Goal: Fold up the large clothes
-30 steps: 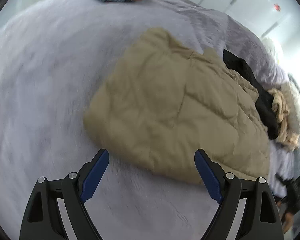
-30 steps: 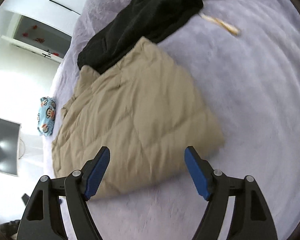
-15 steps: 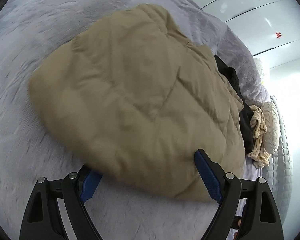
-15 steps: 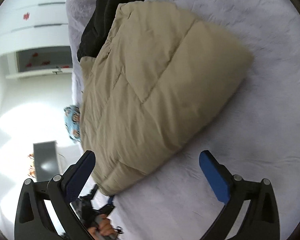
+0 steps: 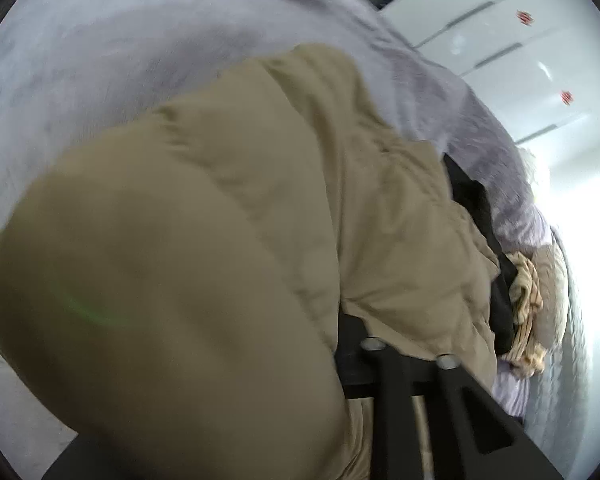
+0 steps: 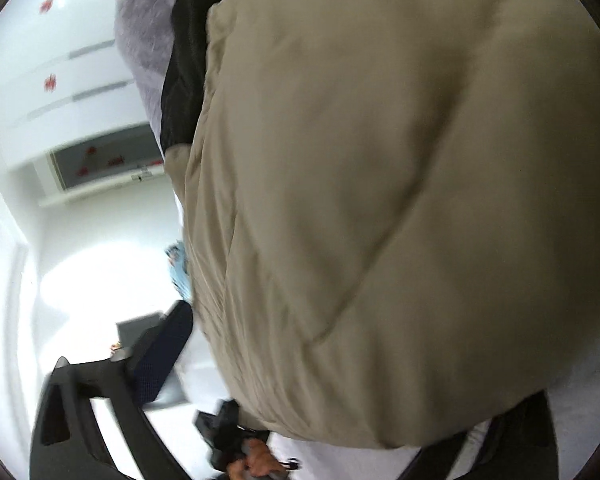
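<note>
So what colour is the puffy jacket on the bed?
Tan, a khaki beige; the puffy jacket shows best in the left wrist view.

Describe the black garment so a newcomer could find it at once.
Start at the lavender bedspread covering the bed. The large beige quilted jacket lies across it, and the black garment sits wedged along the jacket's far edge. It is the only dark piece: the crumpled tan striped cloth beyond it is pale.
</note>
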`<action>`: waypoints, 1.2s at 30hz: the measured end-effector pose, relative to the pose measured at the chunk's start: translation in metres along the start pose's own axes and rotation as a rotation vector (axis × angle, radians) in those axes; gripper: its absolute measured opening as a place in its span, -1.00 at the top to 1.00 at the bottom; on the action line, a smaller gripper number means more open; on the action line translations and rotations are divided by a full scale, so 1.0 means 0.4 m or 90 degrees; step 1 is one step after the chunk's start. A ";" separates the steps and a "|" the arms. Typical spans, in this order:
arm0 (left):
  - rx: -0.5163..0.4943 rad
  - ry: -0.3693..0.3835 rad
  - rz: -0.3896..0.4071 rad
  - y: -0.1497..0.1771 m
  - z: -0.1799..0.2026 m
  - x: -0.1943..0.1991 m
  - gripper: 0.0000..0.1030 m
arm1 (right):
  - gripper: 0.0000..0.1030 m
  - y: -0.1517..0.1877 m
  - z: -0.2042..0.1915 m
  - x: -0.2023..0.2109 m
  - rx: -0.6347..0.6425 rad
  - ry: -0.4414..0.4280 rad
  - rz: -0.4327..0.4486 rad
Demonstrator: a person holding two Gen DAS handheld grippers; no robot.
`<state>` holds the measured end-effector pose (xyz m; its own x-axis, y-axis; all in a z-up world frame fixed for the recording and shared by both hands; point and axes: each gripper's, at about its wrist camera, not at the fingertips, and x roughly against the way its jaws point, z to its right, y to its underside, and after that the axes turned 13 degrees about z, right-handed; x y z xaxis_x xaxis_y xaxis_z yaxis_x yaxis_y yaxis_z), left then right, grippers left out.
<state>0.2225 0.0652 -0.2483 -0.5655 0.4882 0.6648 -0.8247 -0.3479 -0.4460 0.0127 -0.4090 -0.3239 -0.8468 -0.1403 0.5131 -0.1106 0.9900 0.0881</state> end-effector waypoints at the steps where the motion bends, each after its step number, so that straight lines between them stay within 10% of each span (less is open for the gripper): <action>1: -0.013 0.002 0.007 -0.003 0.013 0.015 0.65 | 0.13 -0.006 0.016 0.002 -0.025 0.010 -0.004; 5: -0.050 0.014 0.028 -0.002 0.057 0.089 0.66 | 0.51 0.001 0.020 0.020 -0.034 -0.010 -0.011; 16: -0.092 0.040 0.029 0.107 0.005 0.371 0.66 | 0.54 0.100 -0.010 0.173 0.055 -0.009 -0.059; 31: -0.187 -0.012 -0.165 0.380 -0.188 0.649 0.65 | 0.44 0.359 0.194 0.463 0.038 0.100 -0.076; 36: -0.223 -0.116 -0.182 0.410 -0.239 0.680 -0.04 | 0.00 0.390 0.194 0.458 0.061 0.192 -0.060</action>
<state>-0.0678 0.2176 -0.1979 -0.3303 0.3657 0.8702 -0.9192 0.0850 -0.3846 -0.2001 -0.2789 -0.2823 -0.6393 -0.2164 0.7379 -0.2422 0.9674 0.0739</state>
